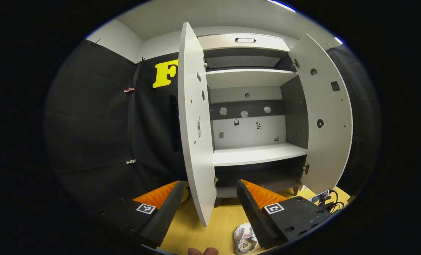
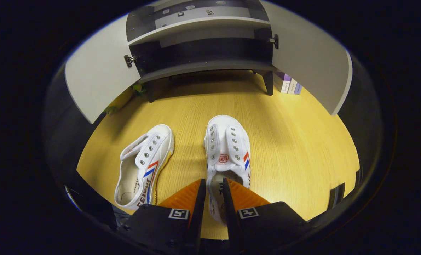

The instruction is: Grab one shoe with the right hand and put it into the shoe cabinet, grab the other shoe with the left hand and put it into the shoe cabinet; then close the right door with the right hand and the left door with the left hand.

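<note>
Two white canvas shoes lie on the wooden floor (image 2: pixel 295 141) in the right gripper view. My right gripper (image 2: pixel 213 180) is shut on the side wall of the nearer shoe (image 2: pixel 228 145), one finger outside it and one inside its opening. The other shoe (image 2: pixel 143 166) lies free to its left, tipped slightly on its side. Beyond them the shoe cabinet (image 2: pixel 203 65) stands with its left door (image 2: pixel 97 81) and right door (image 2: pixel 313 63) swung wide. My left gripper (image 1: pixel 209 183) is open and held up facing the cabinet shelf (image 1: pixel 256 154), holding nothing. Part of a shoe (image 1: pixel 245 238) shows below it.
The left door (image 1: pixel 192 124) juts edge-on toward the left gripper, and the right door (image 1: pixel 325 117) stands out at the right. Cables (image 1: pixel 325 200) lie by the cabinet's right foot. Purple and white boxes (image 2: pixel 288 83) sit behind the right door. A fingertip (image 1: pixel 203 250) shows at the bottom.
</note>
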Available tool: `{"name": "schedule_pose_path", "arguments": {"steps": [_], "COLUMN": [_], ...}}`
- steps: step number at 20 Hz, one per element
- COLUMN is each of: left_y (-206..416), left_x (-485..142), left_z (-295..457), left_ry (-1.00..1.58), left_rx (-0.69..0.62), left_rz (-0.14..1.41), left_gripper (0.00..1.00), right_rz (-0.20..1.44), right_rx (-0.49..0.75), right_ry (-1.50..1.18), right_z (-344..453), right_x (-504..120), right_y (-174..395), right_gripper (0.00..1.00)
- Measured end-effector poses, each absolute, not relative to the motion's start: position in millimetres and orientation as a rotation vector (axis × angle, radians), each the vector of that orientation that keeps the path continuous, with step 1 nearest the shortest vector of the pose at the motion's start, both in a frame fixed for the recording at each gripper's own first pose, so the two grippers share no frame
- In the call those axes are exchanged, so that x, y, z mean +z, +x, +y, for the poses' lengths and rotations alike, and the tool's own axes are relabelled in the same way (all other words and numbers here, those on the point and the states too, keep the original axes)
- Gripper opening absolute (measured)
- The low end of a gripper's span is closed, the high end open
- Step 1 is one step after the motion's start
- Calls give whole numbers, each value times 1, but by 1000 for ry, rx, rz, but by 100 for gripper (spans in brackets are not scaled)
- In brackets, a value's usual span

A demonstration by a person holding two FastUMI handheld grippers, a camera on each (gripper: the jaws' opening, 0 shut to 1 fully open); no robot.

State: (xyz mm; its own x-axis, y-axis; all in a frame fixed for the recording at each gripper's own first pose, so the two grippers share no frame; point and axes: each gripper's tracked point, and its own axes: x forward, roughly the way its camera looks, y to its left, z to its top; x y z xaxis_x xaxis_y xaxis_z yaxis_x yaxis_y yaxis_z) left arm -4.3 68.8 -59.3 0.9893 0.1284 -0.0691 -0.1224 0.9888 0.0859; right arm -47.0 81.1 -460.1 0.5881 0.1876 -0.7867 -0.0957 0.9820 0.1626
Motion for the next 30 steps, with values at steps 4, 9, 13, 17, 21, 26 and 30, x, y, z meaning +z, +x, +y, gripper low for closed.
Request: {"name": "schedule_pose_path", "arguments": {"steps": [4, 9, 13, 17, 21, 26, 30], "left_y": [-3, -3, -6, -5, -5, 0, 0], "left_x": [-68, -83, -90, -89, -88, -86, -81], "left_z": [77, 81, 78, 74, 74, 72, 72], "left_ry": [92, 104, 131, 126, 111, 93, 36], "left_rx": [137, 144, 135, 123, 126, 107, 101], "left_rz": [89, 114, 123, 121, 131, 161, 151], "left_gripper": [96, 97, 96, 96, 96, 96, 96], "right_rz": [882, 756, 674, 684, 676, 637, 593], "right_rx": [170, 149, 101, 149, 177, 216, 240], "right_ry": [115, 114, 95, 98, 102, 84, 47], "right_z": [94, 103, 96, 98, 89, 84, 90], "right_x": [-476, -484, -490, -484, -454, -365, -280], "right_y": [-26, 0, 23, 20, 22, 22, 37], "right_gripper": [36, 30, 19, 5, 5, 5, 5]}}
